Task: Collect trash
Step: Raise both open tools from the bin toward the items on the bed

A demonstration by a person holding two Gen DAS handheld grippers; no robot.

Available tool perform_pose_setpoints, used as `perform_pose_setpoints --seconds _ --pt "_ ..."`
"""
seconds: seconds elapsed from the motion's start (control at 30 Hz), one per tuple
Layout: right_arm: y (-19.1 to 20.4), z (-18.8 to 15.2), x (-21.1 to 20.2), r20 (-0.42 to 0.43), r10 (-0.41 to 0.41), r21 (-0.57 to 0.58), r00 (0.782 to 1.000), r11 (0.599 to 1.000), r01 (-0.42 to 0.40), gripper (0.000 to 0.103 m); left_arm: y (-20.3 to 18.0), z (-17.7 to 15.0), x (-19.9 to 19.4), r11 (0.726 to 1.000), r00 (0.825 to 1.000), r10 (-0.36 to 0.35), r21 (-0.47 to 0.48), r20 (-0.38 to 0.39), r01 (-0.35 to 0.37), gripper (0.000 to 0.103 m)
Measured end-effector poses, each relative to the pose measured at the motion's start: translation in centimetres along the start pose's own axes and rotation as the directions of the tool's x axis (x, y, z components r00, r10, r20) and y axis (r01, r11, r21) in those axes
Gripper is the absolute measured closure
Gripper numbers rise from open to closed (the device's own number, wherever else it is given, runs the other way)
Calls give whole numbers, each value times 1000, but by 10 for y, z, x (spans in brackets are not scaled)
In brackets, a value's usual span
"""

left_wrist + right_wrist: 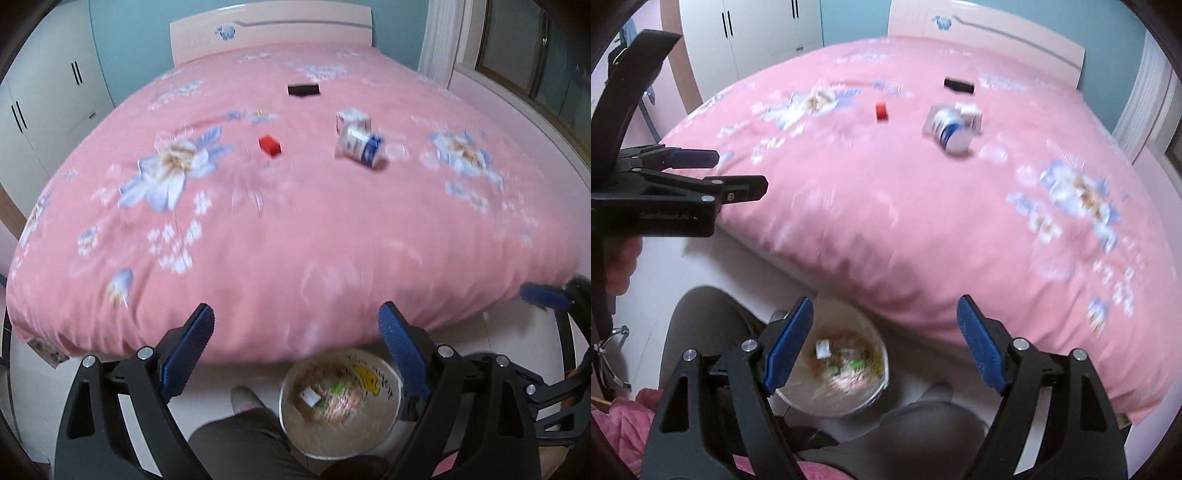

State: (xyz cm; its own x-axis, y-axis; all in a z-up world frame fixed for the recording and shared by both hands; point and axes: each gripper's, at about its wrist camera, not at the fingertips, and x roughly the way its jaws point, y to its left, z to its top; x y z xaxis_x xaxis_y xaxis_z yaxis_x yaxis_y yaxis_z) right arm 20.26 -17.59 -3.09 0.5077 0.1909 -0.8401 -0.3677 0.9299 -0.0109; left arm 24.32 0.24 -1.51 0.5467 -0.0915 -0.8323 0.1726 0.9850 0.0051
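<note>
Trash lies far off on the pink floral bed (pixel 295 229): a small red box (pixel 269 144) (pixel 881 111), a white and blue carton (pixel 360 144) (pixel 951 131) on its side, a small white box (pixel 352 119) (pixel 971 112) behind it, and a black flat object (pixel 303 89) (pixel 958 85) near the headboard. A white trash bin (pixel 340 402) (pixel 834 365) holding wrappers stands on the floor at the bed's foot. My left gripper (pixel 295 325) is open and empty above the bin. My right gripper (pixel 886 321) is open and empty, beside the bin.
The person's legs (pixel 240 443) (pixel 701 332) stand next to the bin. White wardrobes (pixel 48 103) line the left wall. A curtain and window (pixel 517 55) are at the right. The left gripper shows at the left in the right wrist view (pixel 694 173).
</note>
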Motion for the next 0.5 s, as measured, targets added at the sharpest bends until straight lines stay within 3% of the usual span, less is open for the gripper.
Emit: perform_pose_setpoints --seconds 0.5 --pt "-35 83 -7 107 -54 -45 993 997 59 24 6 95 24 1000 999 16 -22 32 -15 11"
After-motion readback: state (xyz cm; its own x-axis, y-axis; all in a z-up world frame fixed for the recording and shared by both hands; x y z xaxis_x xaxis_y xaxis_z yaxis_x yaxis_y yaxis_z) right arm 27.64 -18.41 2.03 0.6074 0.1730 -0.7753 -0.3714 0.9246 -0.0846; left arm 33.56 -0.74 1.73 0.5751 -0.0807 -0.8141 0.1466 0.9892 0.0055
